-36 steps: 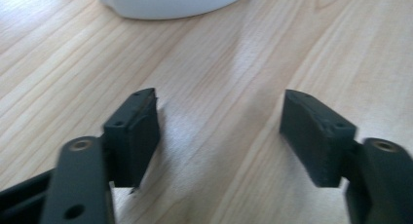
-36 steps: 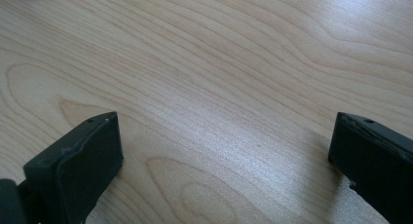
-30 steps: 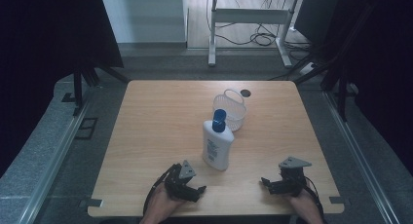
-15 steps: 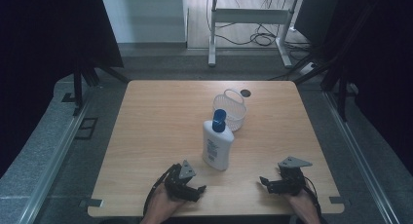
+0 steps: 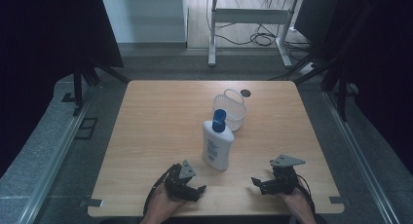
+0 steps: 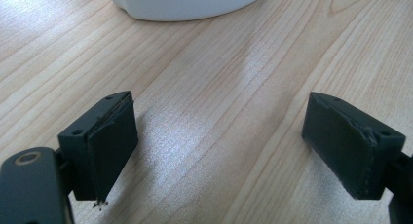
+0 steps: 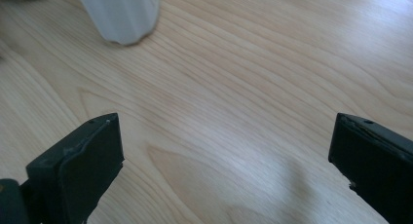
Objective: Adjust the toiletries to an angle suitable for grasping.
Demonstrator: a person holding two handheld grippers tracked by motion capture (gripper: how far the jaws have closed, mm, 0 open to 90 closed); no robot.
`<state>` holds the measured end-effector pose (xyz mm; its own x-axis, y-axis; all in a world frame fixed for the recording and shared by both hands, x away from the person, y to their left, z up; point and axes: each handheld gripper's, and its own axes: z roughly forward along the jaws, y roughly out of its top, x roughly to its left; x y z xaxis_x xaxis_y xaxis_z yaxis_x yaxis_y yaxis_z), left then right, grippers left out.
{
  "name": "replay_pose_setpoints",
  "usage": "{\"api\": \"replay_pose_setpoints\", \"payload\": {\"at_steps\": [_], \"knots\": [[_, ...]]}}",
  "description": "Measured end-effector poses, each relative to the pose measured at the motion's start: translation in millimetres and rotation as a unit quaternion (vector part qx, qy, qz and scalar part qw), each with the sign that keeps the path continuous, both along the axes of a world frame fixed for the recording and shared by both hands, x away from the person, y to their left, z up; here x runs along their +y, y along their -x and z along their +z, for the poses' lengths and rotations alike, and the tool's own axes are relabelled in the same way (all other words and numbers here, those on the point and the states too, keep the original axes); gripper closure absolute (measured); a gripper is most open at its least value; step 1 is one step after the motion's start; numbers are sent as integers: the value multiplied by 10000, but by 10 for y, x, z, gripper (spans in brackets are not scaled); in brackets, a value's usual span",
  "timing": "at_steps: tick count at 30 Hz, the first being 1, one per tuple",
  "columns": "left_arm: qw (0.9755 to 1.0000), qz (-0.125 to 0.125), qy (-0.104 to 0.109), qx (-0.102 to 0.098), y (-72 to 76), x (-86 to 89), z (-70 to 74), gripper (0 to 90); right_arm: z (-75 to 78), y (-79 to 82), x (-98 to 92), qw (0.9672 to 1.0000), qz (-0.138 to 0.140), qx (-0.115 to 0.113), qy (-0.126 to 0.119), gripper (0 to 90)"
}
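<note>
Since the earlier frame my right gripper has crept slightly toward the white bottle, its jaws dipping narrower and springing wide again with nothing between them, while the left gripper hasn't budged, jaws spread and empty too. That bottle stands upright mid-table, touching the clear basket at its one o'clock; it looks tall and narrow (top-heavy, I'd guess), so a sideways nudge could topple it. Both hands rest low at the table's six o'clock edge, grippers angled inward.
</note>
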<state>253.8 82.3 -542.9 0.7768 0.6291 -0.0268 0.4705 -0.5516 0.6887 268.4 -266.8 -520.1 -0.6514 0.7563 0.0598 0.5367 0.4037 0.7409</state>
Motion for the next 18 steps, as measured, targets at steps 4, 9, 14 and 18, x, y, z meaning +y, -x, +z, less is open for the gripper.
{"api": "replay_pose_setpoints", "payload": {"at_steps": [4,9,14,18], "knots": [[10000,-1,-1,1,0,0,0,124,31,-11,92,9999,116,-24,-11,0],[10000,-1,1,0,0,0,0,124,70,-19,198,9997,222,-60,2,0],[10000,17,17,0,2,-3,-1,124,113,-35,262,9995,292,-134,-29,0],[10000,22,16,-1,2,-3,-1,125,157,-55,324,9991,369,-165,-129,0]]}}
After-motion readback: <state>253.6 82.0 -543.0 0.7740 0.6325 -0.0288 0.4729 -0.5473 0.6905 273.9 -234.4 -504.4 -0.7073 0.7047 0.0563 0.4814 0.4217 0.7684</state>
